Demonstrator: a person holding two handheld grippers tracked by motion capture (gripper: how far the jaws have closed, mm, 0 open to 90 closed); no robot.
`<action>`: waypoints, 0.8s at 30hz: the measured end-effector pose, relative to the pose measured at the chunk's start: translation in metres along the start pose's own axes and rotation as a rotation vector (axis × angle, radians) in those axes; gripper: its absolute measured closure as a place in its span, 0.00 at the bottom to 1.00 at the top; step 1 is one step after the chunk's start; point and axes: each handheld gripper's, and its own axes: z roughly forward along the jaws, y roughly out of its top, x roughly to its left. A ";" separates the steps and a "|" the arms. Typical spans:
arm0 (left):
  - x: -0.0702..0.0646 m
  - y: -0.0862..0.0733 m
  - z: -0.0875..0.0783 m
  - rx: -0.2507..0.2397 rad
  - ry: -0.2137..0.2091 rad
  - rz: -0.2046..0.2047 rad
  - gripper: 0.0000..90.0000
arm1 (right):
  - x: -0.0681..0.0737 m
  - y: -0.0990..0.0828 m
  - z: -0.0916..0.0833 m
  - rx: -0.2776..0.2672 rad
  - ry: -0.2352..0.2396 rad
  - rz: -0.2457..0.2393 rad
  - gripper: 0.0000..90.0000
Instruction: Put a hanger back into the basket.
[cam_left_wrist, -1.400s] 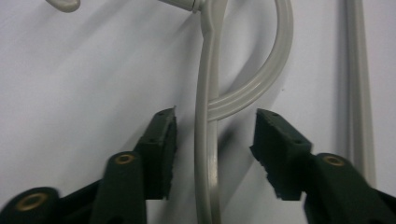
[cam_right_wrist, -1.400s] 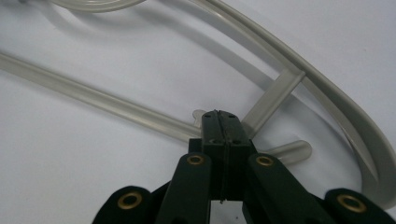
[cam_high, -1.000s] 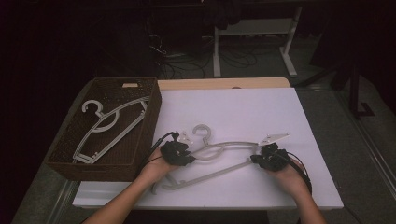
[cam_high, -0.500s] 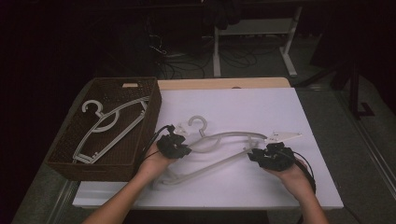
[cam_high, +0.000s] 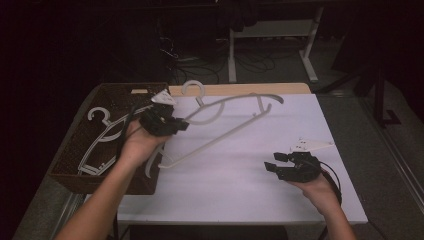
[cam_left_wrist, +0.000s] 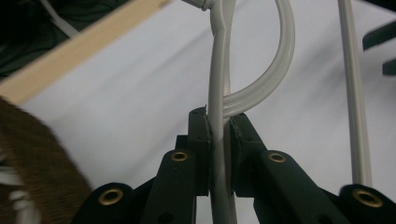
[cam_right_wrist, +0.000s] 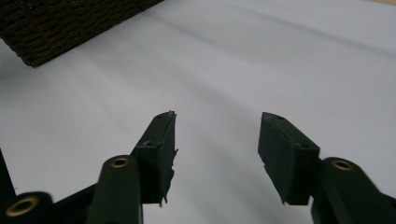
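1. Left gripper (cam_high: 172, 125): held above the near-left part of the table, beside the basket. Its jaws are clamped on the white hanger; in the left gripper view (cam_left_wrist: 218, 140) the two black pads press a thin plastic bar from both sides.

2. White hanger (cam_high: 235, 112): lifted clear of the table and tilted, its hook (cam_high: 194, 89) pointing far, over the table's far edge. One long arm runs right from the left gripper; the straight lower bar slants down toward the near left. In the left gripper view the curved part (cam_left_wrist: 275, 70) of the hanger loops above the pads.

3. Right gripper (cam_high: 274, 165): low over the near-right part of the table, well apart from the hanger. Its jaws have just been opening and stand half spread with nothing between them; the right gripper view (cam_right_wrist: 217, 149) shows bare table surface between the pads.

4. Table (cam_high: 280, 130): white top with a pale wooden strip (cam_high: 240, 90) along the far edge.

5. Basket (cam_high: 70, 165): dark woven, rectangular, at the left edge of the table. Inside lie more white hangers (cam_high: 102, 135), flat, hooks toward the far left.

6. Background: dark floor with cables and a white frame stand (cam_high: 270, 50) beyond the table.
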 end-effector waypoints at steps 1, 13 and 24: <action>0.011 0.005 -0.017 -0.016 0.021 -0.008 0.90 | -0.001 0.000 0.000 -0.002 0.000 0.002 0.49; 0.075 -0.018 -0.082 -0.028 0.183 -0.054 0.90 | -0.005 0.001 0.006 0.004 -0.009 0.013 0.32; 0.139 -0.081 -0.116 0.022 0.323 -0.128 0.90 | -0.005 0.001 0.005 0.011 -0.044 0.014 0.27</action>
